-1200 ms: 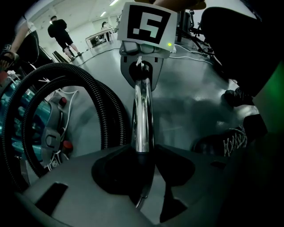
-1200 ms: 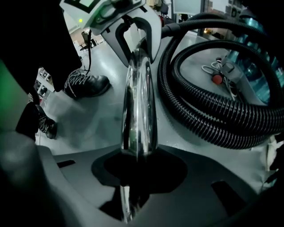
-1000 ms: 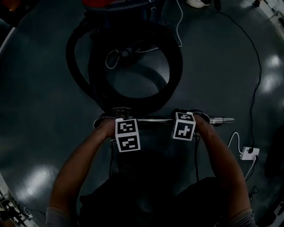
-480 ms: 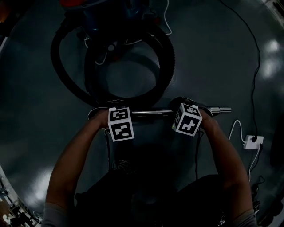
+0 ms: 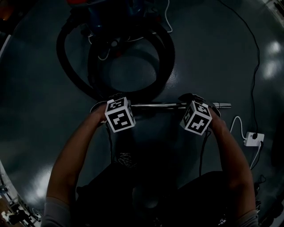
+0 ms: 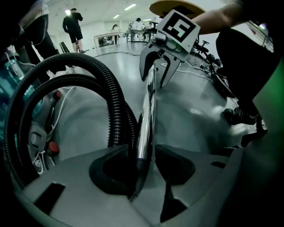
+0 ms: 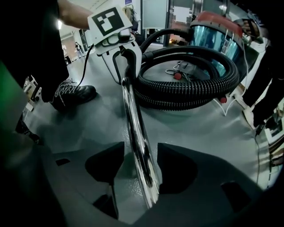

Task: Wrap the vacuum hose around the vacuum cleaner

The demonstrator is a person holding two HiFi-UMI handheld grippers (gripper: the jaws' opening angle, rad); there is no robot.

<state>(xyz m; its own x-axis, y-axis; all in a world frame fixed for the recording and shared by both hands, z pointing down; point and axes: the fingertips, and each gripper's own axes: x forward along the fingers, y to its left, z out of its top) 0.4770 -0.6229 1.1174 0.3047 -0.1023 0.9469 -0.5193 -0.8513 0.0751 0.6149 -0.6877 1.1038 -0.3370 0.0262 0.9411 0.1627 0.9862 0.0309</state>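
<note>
A chrome wand lies level in front of me, joined to the black ribbed hose, which loops on the floor beside the blue and red vacuum cleaner. My left gripper is shut on the wand's dark cuff end, where the hose meets it. My right gripper straddles the wand nearer its free tip. Its jaws have just been opening, and a gap shows at both pads. The left gripper view shows the right gripper astride the tube. The left gripper shows in the right gripper view.
A white power adapter with its cord lies on the floor at the right. A thin black cable runs up the right side. A white cord lies by the cleaner. My shoe is close by. People stand far off.
My right gripper has slid right along the wand toward its free tip, and its marker cube has rolled. The left gripper has stayed on the wand's hose end.
</note>
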